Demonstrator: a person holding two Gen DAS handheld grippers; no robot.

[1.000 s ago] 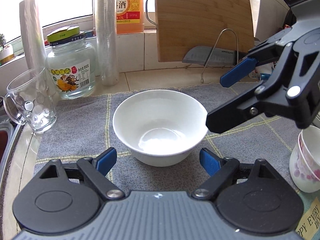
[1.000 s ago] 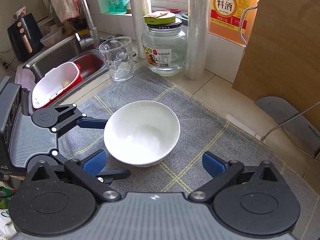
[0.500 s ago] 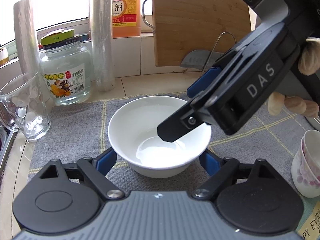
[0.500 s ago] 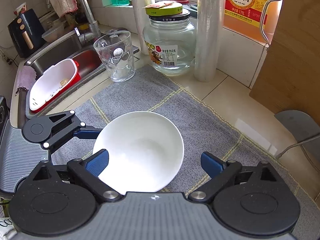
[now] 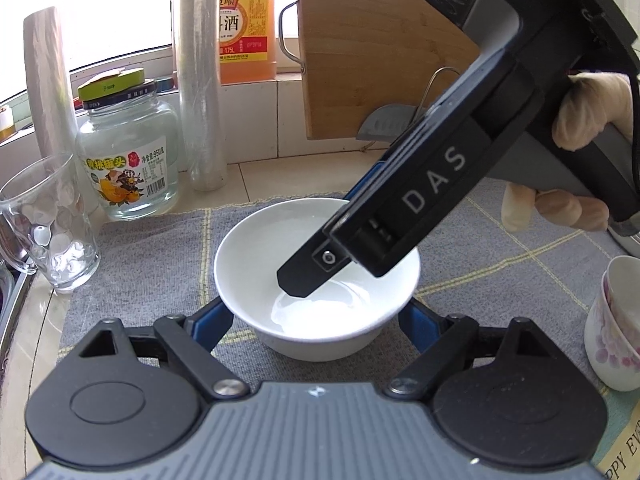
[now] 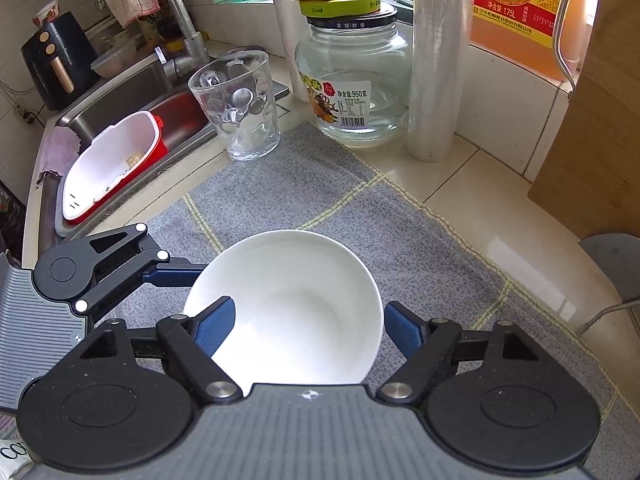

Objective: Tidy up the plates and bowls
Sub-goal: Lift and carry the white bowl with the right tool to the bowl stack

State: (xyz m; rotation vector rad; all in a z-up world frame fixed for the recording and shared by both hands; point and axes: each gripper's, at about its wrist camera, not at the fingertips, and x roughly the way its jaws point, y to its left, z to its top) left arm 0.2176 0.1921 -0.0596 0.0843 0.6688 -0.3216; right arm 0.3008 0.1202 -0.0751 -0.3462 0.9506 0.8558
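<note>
the white bowl (image 6: 288, 312) sits low in the middle of the right wrist view, on the grey checked mat (image 6: 304, 184), and both grippers are at it. the step in hand looks like taking hold of this bowl so it can be put with the other dishes. the right gripper (image 6: 308, 320) has just been closing its jaws, with the bowl's wall between them: one blue pad (image 6: 214, 322) lies inside the bowl over its left rim and the other sits just outside the right rim, though whether both pads already press i cannot tell. in the left wrist view that same right gripper (image 5: 304, 276) comes down from the upper right, its dark finger dipping into the bowl (image 5: 316, 280), and a gloved hand (image 5: 580, 120) grips its handle at the right edge. the left gripper (image 5: 316, 320) has its jaws spread wide to either side of the bowl's base at the bottom centre; the pads appear beside the wall, and contact is not clear. next, i reckon, the right jaws need to settle firmly before any lift, and the bowl should come up level, since a rim pinch on smooth china could slip. only the left wrist view shows the flowered cups (image 5: 616, 328) stacked at the right edge, a likely place to gather dishes. only the right wrist view shows the sink (image 6: 132, 92) and the red-and-white tub (image 6: 112, 168) at upper left.
</note>
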